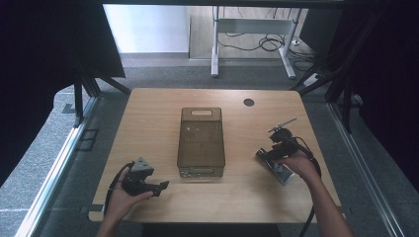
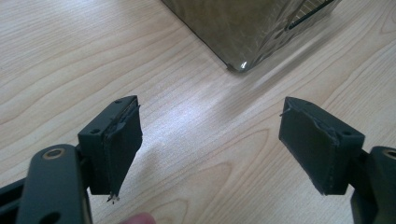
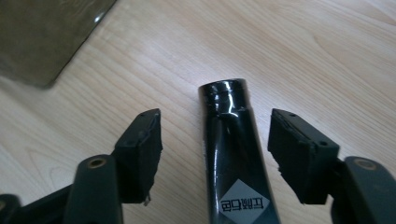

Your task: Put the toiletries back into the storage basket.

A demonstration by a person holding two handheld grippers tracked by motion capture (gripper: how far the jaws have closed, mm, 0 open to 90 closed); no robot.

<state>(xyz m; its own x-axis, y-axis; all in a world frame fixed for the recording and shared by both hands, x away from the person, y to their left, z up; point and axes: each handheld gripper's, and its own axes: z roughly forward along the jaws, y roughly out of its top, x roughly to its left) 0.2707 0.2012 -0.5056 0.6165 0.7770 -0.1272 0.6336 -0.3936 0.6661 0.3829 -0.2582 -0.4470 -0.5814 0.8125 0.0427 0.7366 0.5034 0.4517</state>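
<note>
Right gripper view is showing your right gripper (image 3: 215, 140) gaping around a black tube (image 3: 233, 154), its near end cut off. Your left gripper (image 2: 210, 140) is spreading wide over bare table (image 2: 60, 56), the tinted bin (image 2: 252, 28) cropped beyond.

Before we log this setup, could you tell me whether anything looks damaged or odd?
The black pads on the left gripper look frayed at their edges, with a loose shred hanging off one pad. Nothing else stands out.

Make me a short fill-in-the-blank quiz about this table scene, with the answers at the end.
1. The brown translucent bin sits on the ____ table.
2. The glossy black tube lies between the jaws of the ____ gripper.
3. The left gripper has its jaws ____.

Answers: wooden; right; open
</note>
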